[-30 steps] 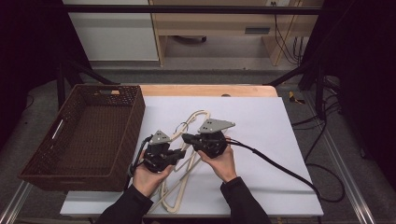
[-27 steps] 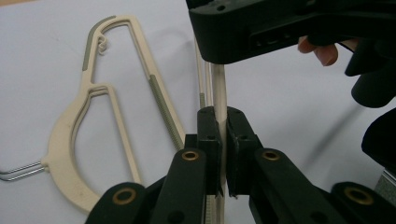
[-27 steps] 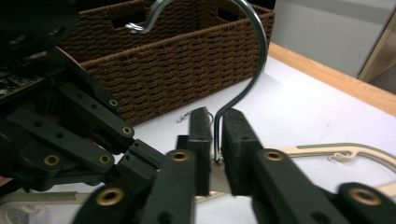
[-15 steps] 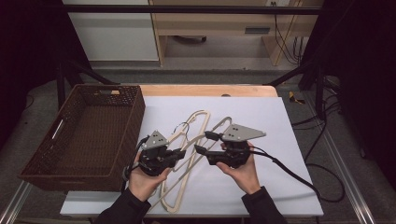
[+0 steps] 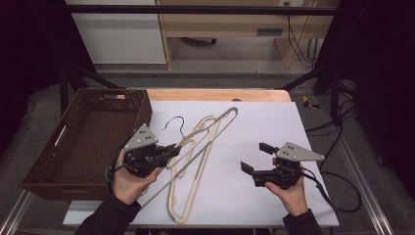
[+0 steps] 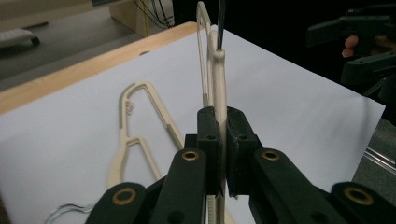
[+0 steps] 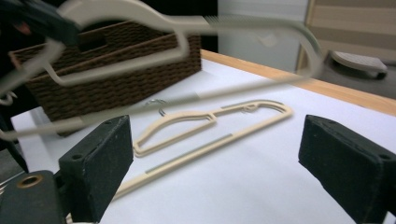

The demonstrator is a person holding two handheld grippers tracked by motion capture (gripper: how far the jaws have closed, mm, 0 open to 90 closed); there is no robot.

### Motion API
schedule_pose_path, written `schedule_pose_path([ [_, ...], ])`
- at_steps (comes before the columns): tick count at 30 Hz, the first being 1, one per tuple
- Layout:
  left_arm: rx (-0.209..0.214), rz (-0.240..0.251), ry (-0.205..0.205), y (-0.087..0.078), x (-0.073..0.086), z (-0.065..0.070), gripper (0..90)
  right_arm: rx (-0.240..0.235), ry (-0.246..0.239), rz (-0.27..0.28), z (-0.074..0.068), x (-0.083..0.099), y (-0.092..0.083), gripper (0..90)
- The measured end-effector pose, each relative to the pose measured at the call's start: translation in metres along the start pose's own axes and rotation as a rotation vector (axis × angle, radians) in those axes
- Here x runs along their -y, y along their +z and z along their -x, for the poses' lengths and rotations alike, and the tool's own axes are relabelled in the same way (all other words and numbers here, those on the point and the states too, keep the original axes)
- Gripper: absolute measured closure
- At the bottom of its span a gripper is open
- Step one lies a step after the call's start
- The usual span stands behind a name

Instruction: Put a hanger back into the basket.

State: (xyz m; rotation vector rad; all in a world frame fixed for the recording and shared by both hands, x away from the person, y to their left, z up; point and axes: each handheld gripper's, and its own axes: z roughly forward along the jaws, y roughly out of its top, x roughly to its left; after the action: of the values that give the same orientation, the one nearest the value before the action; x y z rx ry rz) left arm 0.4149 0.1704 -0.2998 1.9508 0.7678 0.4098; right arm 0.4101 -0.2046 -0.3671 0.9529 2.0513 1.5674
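While the high view is looking down on the table (image 5: 313, 122), the left gripper (image 5: 169, 151) is pinching a cream hanger (image 5: 215, 127) near the left edge, beside the brown basket (image 5: 83, 142); a second hanger (image 5: 188, 196) is lying flat under it. The right gripper (image 5: 257, 156) is hovering near the right edge, its jaws just having been opening, nothing between them.

In the left gripper view, the pads are pressing on the hanger's (image 6: 218, 84) thin bar.

In the right gripper view, the fingers (image 7: 100, 163) are standing wide apart, the lifted hanger (image 7: 187, 28) crossing above.

The high view looks forward and down over the white tabletop (image 5: 254, 122); both gripper views sit low and close, sharing its cream plastic hangers (image 5: 195, 161).
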Motion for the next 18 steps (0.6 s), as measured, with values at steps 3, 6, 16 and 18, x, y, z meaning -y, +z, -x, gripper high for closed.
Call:
schedule_pose_path([
  [3, -0.011, 0.019, 0.018, -0.014, -0.008, -0.007, 85.9, 0.024, 0.014, -0.004, 0.008, 0.007, -0.007, 7.6],
  [6, -0.014, 0.043, 0.027, -0.027, -0.014, -0.017, 85.9, 0.055, 0.014, -0.020, 0.013, 0.012, -0.011, 6.1],
  [16, -0.035, 0.078, 0.036, -0.055, -0.027, -0.055, 85.9, 0.101, 0.029, -0.021, 0.018, 0.018, -0.021, 4.5],
  [18, -0.049, 0.080, 0.044, -0.059, -0.029, -0.062, 85.9, 0.106, 0.031, -0.022, 0.019, 0.019, -0.022, 4.5],
])
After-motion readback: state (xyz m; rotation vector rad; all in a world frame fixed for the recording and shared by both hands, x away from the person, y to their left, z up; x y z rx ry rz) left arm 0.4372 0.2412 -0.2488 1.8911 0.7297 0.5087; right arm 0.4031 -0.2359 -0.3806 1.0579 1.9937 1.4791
